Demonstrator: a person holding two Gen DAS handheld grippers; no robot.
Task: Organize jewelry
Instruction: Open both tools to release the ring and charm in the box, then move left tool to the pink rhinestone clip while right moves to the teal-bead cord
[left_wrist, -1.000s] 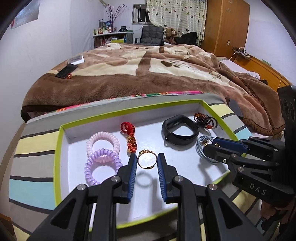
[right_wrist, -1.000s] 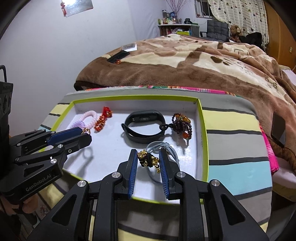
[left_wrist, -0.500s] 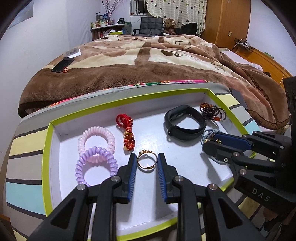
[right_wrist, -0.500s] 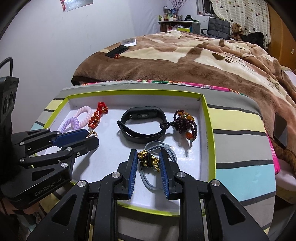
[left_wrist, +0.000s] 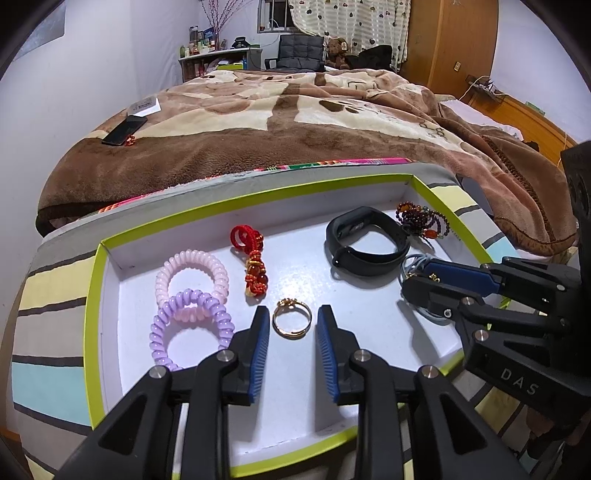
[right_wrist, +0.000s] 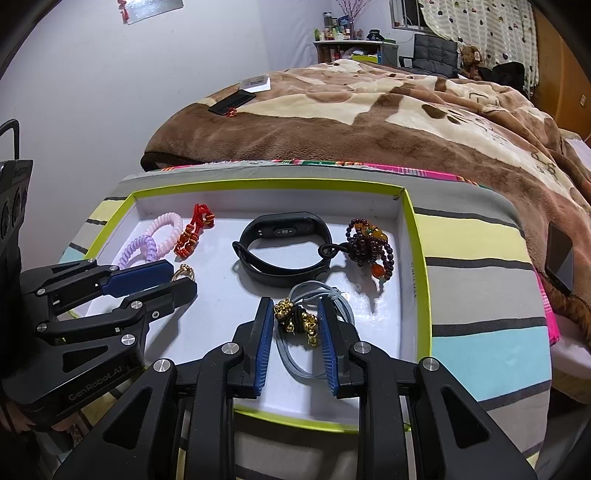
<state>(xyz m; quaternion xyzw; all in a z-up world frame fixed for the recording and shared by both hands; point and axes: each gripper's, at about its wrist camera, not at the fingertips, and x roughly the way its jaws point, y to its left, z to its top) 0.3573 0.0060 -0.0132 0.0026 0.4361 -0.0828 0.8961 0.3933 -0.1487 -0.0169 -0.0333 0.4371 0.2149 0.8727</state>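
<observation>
Over the last second both grippers are drawn back slightly, the left gripper (left_wrist: 291, 328) kept open around the gold ring (left_wrist: 291, 322) and the right gripper (right_wrist: 295, 317) open around the gold-beaded charm (right_wrist: 295, 317), so neither piece is yet gripped

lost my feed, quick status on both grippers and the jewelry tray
Left gripper open, straddling gold ring. Right gripper open around gold-bead charm on grey cord. All pieces in tray. Purple hair tie beside left finger.

White tray (left_wrist: 110, 280) with lime-green rim; pink coil band (left_wrist: 192, 273); lilac coil band (left_wrist: 190, 328); red knotted charm (left_wrist: 251, 258); gold ring (left_wrist: 291, 323); black wristband (left_wrist: 365, 243); brown-and-cream blanket (left_wrist: 295, 122); striped cloth (right_wrist: 476, 266).
</observation>
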